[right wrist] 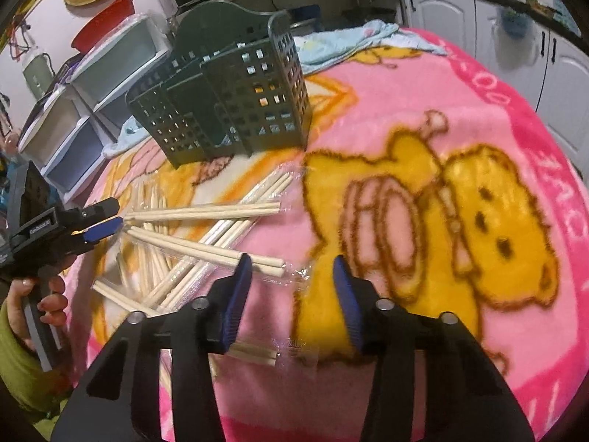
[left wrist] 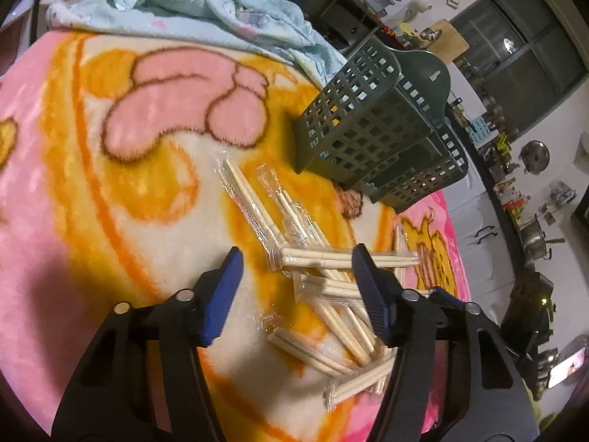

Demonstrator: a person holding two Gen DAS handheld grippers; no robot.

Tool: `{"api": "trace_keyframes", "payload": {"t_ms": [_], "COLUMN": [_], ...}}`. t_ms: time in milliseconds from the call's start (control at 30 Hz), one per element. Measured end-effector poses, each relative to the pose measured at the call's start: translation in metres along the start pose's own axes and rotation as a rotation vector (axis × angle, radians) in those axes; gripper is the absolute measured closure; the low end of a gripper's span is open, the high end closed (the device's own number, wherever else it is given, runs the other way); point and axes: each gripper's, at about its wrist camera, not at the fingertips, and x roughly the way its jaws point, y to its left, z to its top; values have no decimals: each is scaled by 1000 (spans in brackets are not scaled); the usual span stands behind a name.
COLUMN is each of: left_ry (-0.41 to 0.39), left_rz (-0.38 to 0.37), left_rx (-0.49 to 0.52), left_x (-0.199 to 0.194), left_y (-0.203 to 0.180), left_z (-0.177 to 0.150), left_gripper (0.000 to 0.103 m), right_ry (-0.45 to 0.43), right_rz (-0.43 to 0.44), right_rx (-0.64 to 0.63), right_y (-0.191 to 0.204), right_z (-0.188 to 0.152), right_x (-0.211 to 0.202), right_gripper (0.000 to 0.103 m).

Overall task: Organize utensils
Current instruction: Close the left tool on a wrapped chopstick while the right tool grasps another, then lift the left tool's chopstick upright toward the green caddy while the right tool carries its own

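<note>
Left wrist view: your left hand-held gripper (left wrist: 296,263) stands apart over the wrapped chopsticks (left wrist: 331,294), which lie crisscrossed on the blanket (left wrist: 110,184) beside the upright green basket (left wrist: 371,125).

Right wrist view: your right hand-held gripper (right wrist: 292,274) gapes, empty; nearest pair (right wrist: 206,250) lies crosswise, leftward.
</note>
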Motion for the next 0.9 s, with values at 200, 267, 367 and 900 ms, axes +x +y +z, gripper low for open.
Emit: {"api": "trace_keyframes", "payload": {"t_ms": [200,267,367,900], "left_ry": [15,18,16,-102], "left_rz": [-5,-5,-12,-32], "left_rx": [-8,-11,-11,124], "left_x": [4,7,7,-33], "left_y": [4,5,6,-22], "left_z": [0,0,1,15], "left_gripper": [73,80,89,98], "right_ry": [18,4,-19,-171], "right_rz": [33,42,42,-13], "right_rx": [33,40,25,-149], "right_y": [-7,-8,-6,34], "right_z": [-1,-1,0,13], "right_x": [7,5,0,-45], "right_gripper": [91,97,99,101]}}
